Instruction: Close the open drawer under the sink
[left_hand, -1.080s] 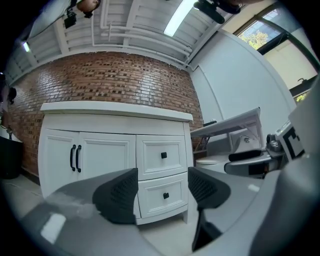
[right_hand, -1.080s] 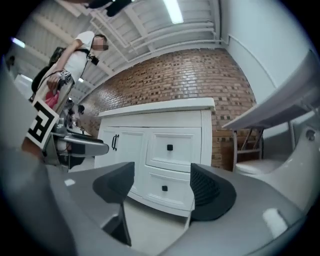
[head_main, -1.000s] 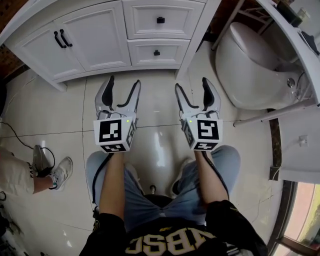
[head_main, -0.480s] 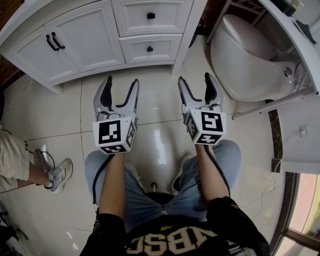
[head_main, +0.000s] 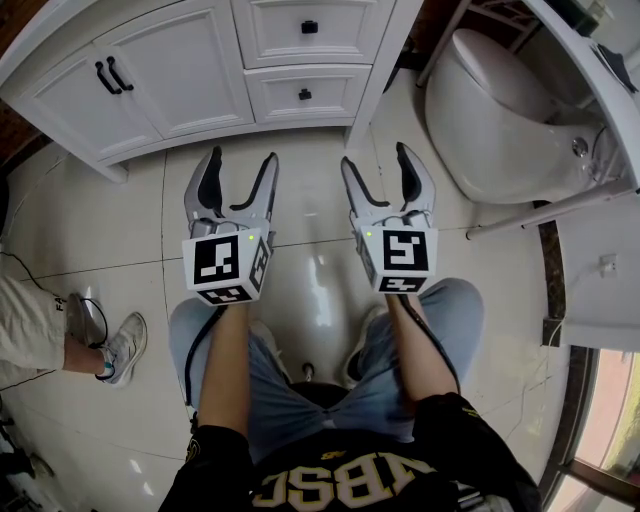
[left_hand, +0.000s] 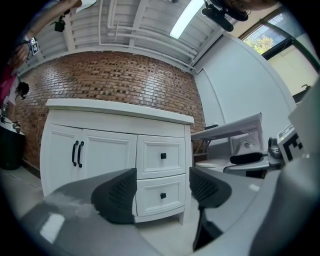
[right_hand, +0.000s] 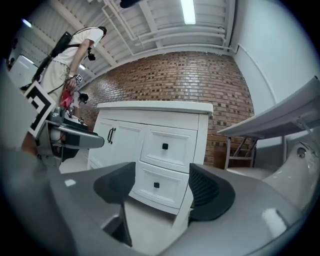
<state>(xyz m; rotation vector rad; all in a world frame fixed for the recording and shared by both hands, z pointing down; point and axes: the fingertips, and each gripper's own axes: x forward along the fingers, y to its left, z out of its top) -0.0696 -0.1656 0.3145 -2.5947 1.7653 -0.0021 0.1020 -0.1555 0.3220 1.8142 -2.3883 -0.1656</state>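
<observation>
Left gripper (head_main: 244, 160) is hovering with fingers released, right gripper (head_main: 376, 158) fingers are closing empty, facing vanity drawers (head_main: 305, 93)

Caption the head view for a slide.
Left gripper open, right gripper closing on nothing, both short of the white vanity, drawers shut.

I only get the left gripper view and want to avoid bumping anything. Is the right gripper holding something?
Observer: No. In its own view the right gripper has nothing between its jaws, which are closing a little.
Operator: Anything on the floor beside us?
Observer: Yes. The head view shows a bystander's sneaker on the floor at your left, apart from your leg.
</observation>
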